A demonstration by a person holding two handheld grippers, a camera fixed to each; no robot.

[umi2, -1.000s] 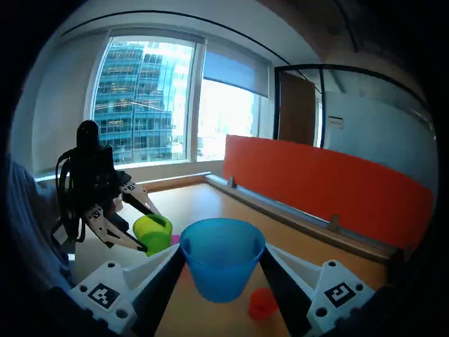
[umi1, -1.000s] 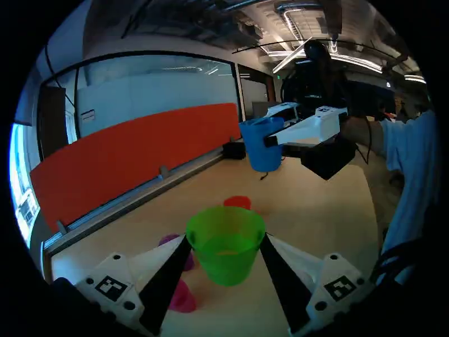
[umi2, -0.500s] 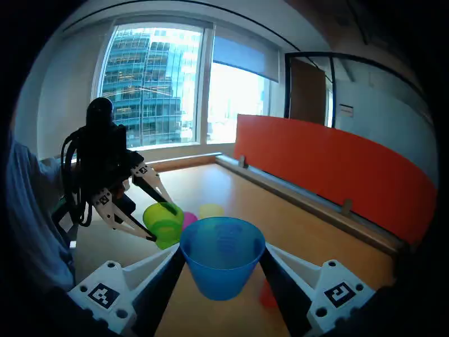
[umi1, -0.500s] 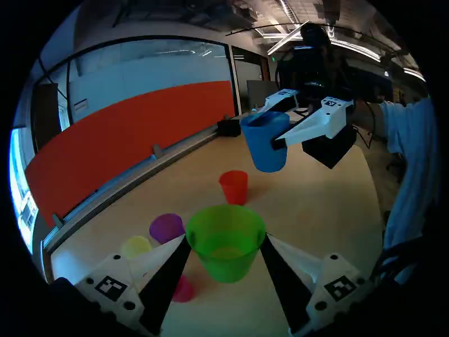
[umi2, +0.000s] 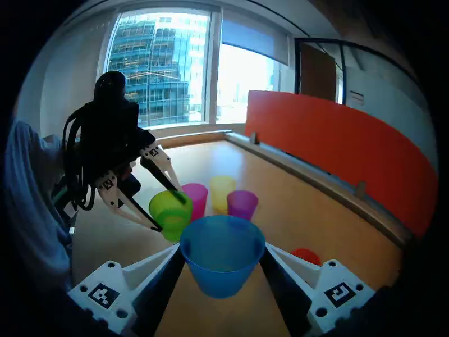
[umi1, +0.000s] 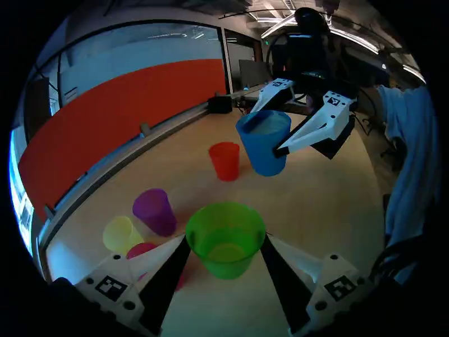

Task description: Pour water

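One window (umi2: pixel 163 67) beyond green cup (umi2: pixel 170 213), blue cup (umi2: pixel 222 264)

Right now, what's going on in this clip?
A person holds a tool in each hand above a wooden table. The left tool grips a green cup; the right tool grips a blue cup, both lifted and roughly upright. No pouring shows yet, and I cannot tell whether either holds water. A red cup, purple cup, yellow cup and pink cup stand on the table.
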